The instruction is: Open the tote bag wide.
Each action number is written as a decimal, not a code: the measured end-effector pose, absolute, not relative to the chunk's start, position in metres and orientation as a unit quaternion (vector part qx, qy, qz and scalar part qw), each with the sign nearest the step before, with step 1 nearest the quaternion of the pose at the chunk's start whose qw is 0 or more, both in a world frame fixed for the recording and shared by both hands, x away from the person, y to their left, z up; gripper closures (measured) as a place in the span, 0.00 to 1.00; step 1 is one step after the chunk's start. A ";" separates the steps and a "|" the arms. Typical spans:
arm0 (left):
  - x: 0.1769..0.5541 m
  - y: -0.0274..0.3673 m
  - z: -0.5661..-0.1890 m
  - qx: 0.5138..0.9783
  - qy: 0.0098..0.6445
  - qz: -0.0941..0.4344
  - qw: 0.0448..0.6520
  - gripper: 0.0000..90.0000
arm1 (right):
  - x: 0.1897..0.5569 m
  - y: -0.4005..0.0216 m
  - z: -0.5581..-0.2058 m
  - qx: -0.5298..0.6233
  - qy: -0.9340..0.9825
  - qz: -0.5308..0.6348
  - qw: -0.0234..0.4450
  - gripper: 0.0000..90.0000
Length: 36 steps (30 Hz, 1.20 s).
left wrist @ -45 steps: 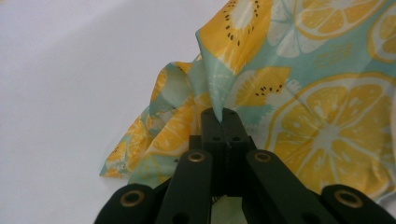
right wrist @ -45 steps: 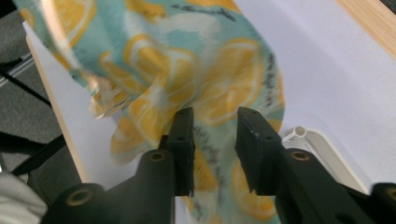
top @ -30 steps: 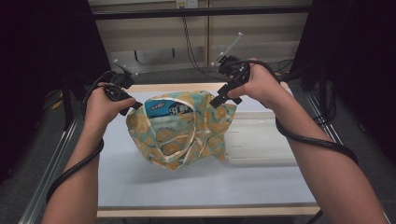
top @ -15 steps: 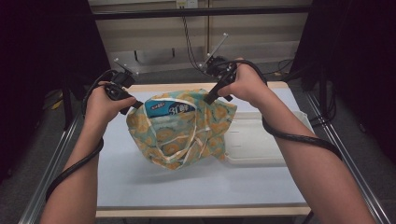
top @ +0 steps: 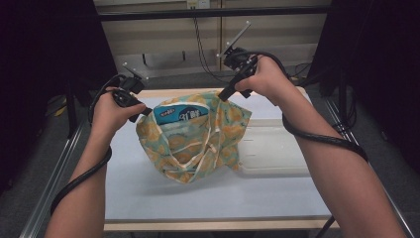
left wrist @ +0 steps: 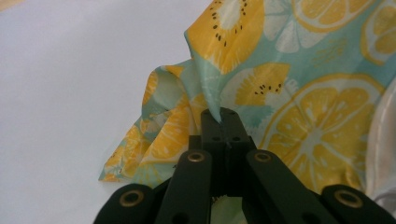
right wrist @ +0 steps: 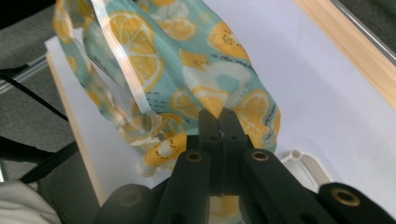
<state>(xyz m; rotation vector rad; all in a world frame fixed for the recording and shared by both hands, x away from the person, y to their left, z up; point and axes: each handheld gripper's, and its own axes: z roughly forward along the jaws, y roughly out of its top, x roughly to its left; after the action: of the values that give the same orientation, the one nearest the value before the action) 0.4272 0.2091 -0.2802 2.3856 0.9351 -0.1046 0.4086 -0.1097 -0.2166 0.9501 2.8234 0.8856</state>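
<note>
Bag: a soft fabric tote bag (top: 198, 141) in pale teal printed with yellow-orange citrus and kiwi slices, with cream strap handles hanging down its front; it is held up by two points of its rim over the middle of the tabletop, its bottom sagging onto the surface.
Bag's look: crumpled and slack, mouth stretched open between the two grips.
Contents: a blue-and-white packet (top: 179, 113) with printed lettering stands in the open mouth.
Left tongs (left wrist: 219, 119): pressed together, pinching a fold of the bag's rim on its left side.
Right tongs (right wrist: 218, 122): have just been closing and now pinch the bag's rim at its far right corner, raised higher than the left.
Beside the bag: a flat white plastic tray (top: 270, 151) lies touching the bag's right side.
Tabletop (top: 208, 198): white sheet, wooden edge.
</note>
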 end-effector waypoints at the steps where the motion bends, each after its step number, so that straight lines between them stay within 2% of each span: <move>1: 0.427 0.209 -0.280 0.891 0.350 -0.038 0.286 1.00 | 0.410 -0.111 -0.214 0.306 0.906 0.291 0.022 1.00; 7: 0.426 0.212 -0.276 0.890 0.348 -0.029 0.294 0.97 | 0.416 -0.107 -0.210 0.315 0.900 0.300 0.028 1.00; 10: 0.422 0.215 -0.273 0.886 0.355 -0.005 0.299 0.80 | 0.418 -0.103 -0.218 0.322 0.899 0.297 0.020 1.00; 13: 0.419 0.220 -0.268 0.884 0.361 0.031 0.297 0.56 | 0.419 -0.102 -0.227 0.315 0.905 0.286 0.020 1.00; 14: 0.418 0.223 -0.267 0.881 0.363 0.038 0.301 0.51 | 0.419 -0.101 -0.228 0.319 0.903 0.287 0.018 1.00; 22: 0.404 0.243 -0.252 0.871 0.365 0.046 0.325 0.31 | 0.417 -0.099 -0.237 0.315 0.906 0.281 0.016 1.00; 30: 0.388 0.250 -0.246 0.868 0.352 0.041 0.347 0.24 | 0.417 -0.101 -0.238 0.320 0.903 0.285 0.014 1.00; 34: 0.385 0.235 -0.251 0.878 0.324 0.023 0.350 0.24 | 0.416 -0.100 -0.238 0.319 0.904 0.285 0.017 1.00; 36: 0.385 0.228 -0.256 0.881 0.319 0.021 0.348 0.31 | 0.416 -0.100 -0.238 0.321 0.903 0.285 0.017 1.00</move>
<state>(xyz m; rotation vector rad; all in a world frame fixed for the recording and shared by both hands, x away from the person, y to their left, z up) 0.3851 0.2276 -0.2556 2.2852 0.8265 0.0542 0.4159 -0.0995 -0.2382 0.9966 2.8070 0.8854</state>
